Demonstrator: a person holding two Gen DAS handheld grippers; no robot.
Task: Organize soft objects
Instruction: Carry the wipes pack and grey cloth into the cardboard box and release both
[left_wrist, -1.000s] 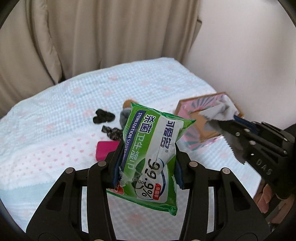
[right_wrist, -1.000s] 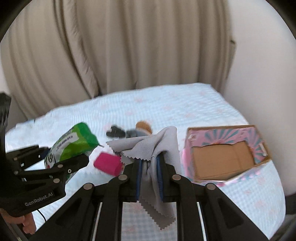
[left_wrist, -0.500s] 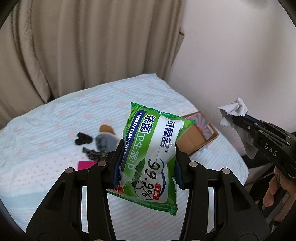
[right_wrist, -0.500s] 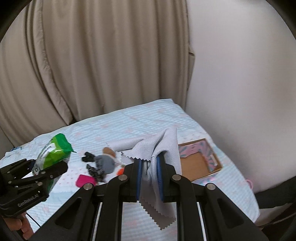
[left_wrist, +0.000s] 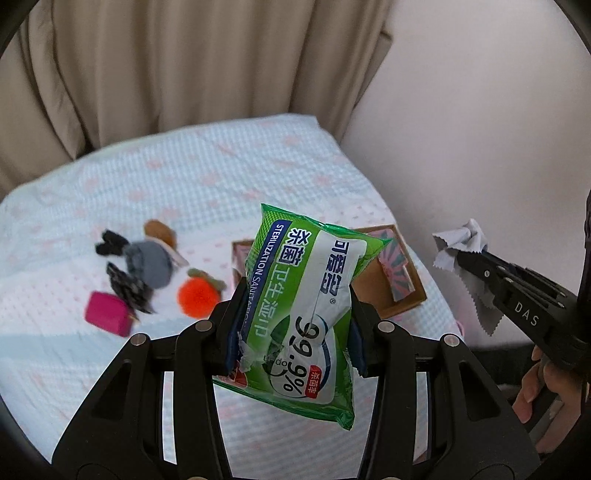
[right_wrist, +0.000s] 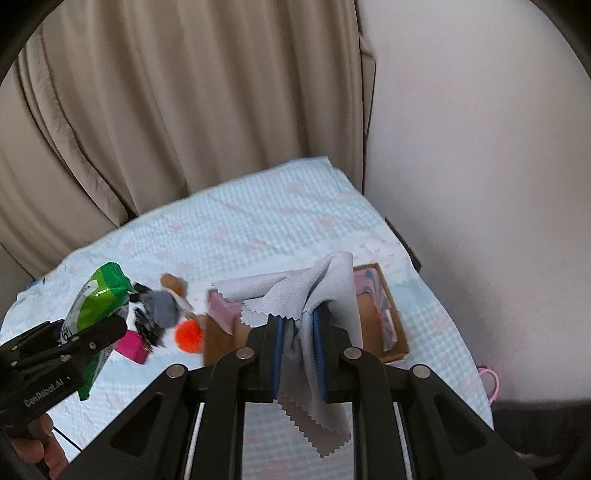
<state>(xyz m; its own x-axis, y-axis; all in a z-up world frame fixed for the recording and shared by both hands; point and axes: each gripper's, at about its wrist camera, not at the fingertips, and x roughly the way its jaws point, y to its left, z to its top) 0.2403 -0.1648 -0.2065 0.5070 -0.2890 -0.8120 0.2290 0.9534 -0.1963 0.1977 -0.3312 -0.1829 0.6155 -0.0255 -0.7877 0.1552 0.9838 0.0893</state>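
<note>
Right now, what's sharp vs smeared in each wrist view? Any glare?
Left wrist view: the green wet-wipe packet clamped in the left gripper is sharp with mild sheen; the fuzzy orange ball and grey plush toy are smeared. Right wrist view: the grey zigzag-edged cloth in the right gripper is crisp, the bed items blurred; fisheye vignetting darkens both views' corners.

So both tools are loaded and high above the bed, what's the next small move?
Probably lower the right tool toward the cardboard box and let go of the gray cloth there. The box lies open on the bed, partly hidden under the cloth, and looks bare where visible. The left tool can follow with the wipes pack.
</note>
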